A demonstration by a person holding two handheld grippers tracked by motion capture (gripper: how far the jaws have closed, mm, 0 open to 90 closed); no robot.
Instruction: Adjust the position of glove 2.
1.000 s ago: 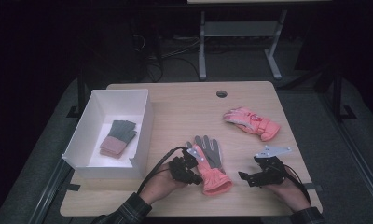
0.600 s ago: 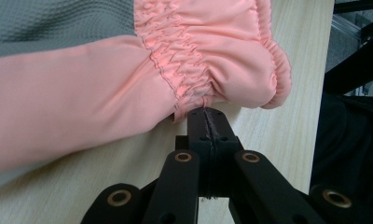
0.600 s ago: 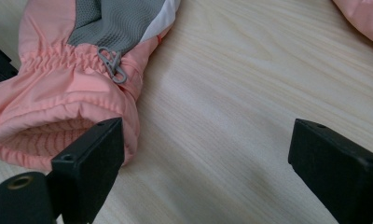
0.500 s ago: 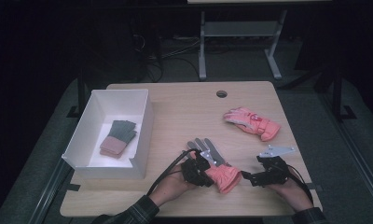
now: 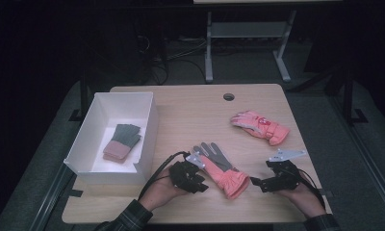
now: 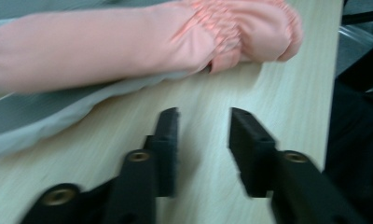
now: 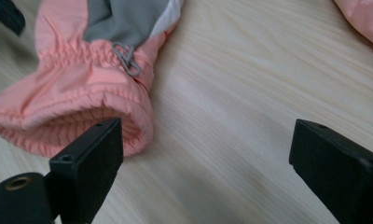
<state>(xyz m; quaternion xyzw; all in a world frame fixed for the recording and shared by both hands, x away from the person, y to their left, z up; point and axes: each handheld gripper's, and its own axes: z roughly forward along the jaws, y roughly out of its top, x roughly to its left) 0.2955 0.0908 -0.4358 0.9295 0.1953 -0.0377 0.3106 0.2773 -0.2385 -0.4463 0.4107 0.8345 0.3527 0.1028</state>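
While both hand-held grippers (image 5: 207, 179) gape, pink glove (image 5: 219, 169) lies free between

Near the front edge of the surface (image 5: 190, 103), a grey-and-pink glove (image 5: 220, 169) lies between the left tool (image 5: 200, 183) and right tool (image 5: 258, 183). A second pink glove (image 5: 260, 126) lies toward the right edge; a white box (image 5: 147, 130) at the left edge holds a folded glove (image 5: 121, 141).
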